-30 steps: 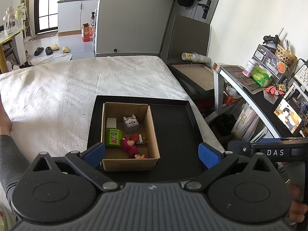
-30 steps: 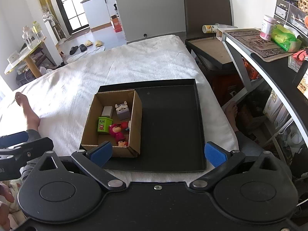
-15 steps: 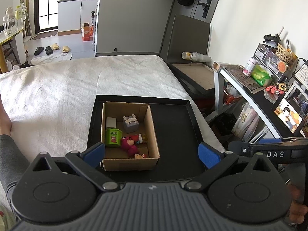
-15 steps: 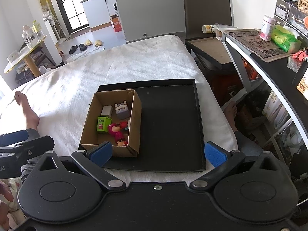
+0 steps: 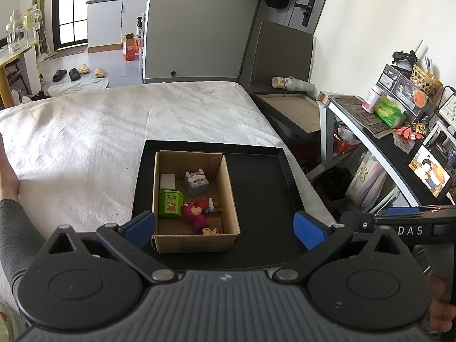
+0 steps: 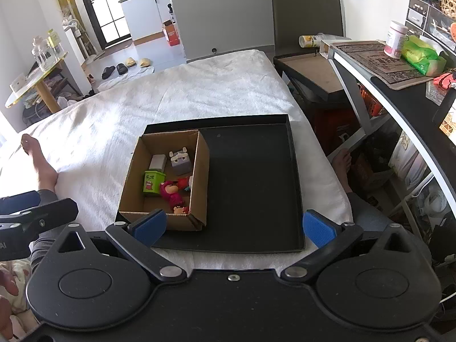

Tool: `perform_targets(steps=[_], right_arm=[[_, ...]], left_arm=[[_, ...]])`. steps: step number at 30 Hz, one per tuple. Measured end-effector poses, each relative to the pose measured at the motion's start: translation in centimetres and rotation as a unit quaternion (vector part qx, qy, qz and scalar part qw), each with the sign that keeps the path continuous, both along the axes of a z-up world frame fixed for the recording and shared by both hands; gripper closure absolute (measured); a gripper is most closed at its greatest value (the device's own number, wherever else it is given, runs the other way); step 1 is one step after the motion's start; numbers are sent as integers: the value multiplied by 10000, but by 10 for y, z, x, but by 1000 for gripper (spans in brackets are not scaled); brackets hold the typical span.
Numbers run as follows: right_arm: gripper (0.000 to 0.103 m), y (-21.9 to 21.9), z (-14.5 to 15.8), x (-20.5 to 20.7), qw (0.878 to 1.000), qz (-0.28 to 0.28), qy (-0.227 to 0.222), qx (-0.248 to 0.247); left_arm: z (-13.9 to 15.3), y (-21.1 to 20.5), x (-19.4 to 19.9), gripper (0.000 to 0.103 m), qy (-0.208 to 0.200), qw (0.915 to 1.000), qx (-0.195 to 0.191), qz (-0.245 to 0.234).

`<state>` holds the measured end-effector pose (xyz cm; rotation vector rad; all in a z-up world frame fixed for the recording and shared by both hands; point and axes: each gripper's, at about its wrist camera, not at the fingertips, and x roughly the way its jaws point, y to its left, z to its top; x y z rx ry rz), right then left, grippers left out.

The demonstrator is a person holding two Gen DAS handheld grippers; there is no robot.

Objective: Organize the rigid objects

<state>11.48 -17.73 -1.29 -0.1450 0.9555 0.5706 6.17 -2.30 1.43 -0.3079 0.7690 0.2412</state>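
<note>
Toys, small and hard, sit inside a brown cardboard box with its top open. The box stands in the left part of a big flat black tray, and the tray lies on a bed with a fluffy white blanket.

Inside the box I can see a small green bin with a red face on it, a grey cube toy with little ears, a small white block, a dark pink bear figure, a small red and yellow figure and a tiny orange figure by the near wall. The right part of the tray is bare.

I think the job is either almost done or has not really begun. All the toys I can see are in the box. None are loose on the tray or the blanket. I cannot tell if they should stay there or be laid out on the tray.

The left gripper hangs over the near edge of the tray. Its blue fingers are spread wide and hold nothing. The right gripper hangs there too, spread wide and holding nothing.

A black desk full of things stands to the right of the bed. A pink and white jar and a green pack of wipes are on it. Slippers lie on the floor far behind. A bare foot rests on the blanket at the left.
</note>
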Motion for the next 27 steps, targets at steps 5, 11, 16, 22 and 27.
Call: perform_targets(steps=[5,11,16,22,27], right_arm=[[0,0,-1,-1,10000,-9,2,-12],[0,-1,-1,0,10000,-45,-4,-34],[0,0,-1,0,10000,-52,-3,-35],[0,-3,0,0,10000,-78,-7,-33],[0,-4,1,2,9999,-114,-14,-45]], left_arm=[[0,-1,1,1,13,10000,10,-23],[0,-2,1,1,16,10000,11,-29],[0,-3,1,1,19,10000,17,-35],[0,-4,1,1,19,10000,14,-39],[0,-6,5,1,28,10000,-3,-71]])
